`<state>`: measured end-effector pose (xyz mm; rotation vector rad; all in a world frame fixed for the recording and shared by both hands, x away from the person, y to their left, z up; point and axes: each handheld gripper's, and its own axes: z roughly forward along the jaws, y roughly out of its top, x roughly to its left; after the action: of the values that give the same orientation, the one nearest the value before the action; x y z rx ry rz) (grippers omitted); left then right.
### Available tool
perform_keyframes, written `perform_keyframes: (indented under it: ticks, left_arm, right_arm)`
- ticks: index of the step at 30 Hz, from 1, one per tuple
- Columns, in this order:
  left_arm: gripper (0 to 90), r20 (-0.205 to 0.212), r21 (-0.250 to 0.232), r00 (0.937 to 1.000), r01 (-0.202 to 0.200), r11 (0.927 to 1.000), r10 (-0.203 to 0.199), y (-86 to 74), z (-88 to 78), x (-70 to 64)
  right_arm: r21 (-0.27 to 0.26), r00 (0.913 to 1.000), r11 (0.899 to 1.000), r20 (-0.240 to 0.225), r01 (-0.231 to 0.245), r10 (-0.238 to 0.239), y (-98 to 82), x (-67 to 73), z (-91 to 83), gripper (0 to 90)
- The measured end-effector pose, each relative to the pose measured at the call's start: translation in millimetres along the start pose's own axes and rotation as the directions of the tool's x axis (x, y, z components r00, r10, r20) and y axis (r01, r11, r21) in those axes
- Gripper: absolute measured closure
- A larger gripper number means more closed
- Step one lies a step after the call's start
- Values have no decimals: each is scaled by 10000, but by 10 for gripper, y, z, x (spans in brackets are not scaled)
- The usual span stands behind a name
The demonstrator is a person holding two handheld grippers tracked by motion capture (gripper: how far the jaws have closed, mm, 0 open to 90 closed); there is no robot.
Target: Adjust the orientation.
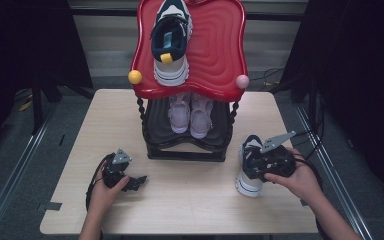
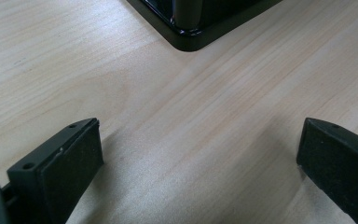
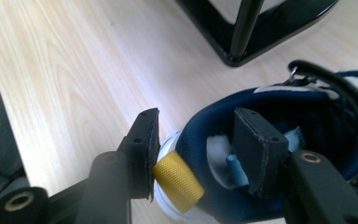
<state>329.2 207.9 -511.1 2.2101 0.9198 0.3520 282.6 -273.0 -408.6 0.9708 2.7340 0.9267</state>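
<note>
Right gripper (image 3: 196, 144): jaws parted astride the heel collar of a navy shoe (image 3: 307, 121), one inside the opening, one outside at the yellow heel tab (image 3: 177, 182); pressing not discernible. Shoe stood on the surface (image 1: 190, 200), right of a black rack (image 1: 187, 145). Left gripper (image 2: 200, 154): jaws spread wide, nothing between, over bare surface. Matching shoe (image 1: 171, 40) kept on the red top shelf (image 1: 220, 55).

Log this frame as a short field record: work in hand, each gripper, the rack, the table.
work: navy and white sneaker on the table, heel collar between the right gripper's jaws
right gripper: one jaw inside the collar, one outside at the yellow heel tab; whether the pads press cannot be told
left gripper: open over bare table
rack: matching sneaker on red top shelf, pale pair below
</note>
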Motion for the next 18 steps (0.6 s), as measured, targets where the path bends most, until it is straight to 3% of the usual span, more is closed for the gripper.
perform_keyframes:
  ticks: [4,10,18]
  left_arm:
    - [0,5,-1,10000,1,10000,-1,0,0,0]
    - [0,4,-2,10000,1,10000,-1,0,0,0]
    - [0,6,-1,10000,-1,10000,1,0,0,0]
  right_arm:
    - [723,9998,9972,-72,171,-166,43,-1,32,514]
    - [1250,9995,9918,-161,285,-267,98,-3,59,516]
    - [2205,9969,9722,-287,784,-739,164,5,137,528]
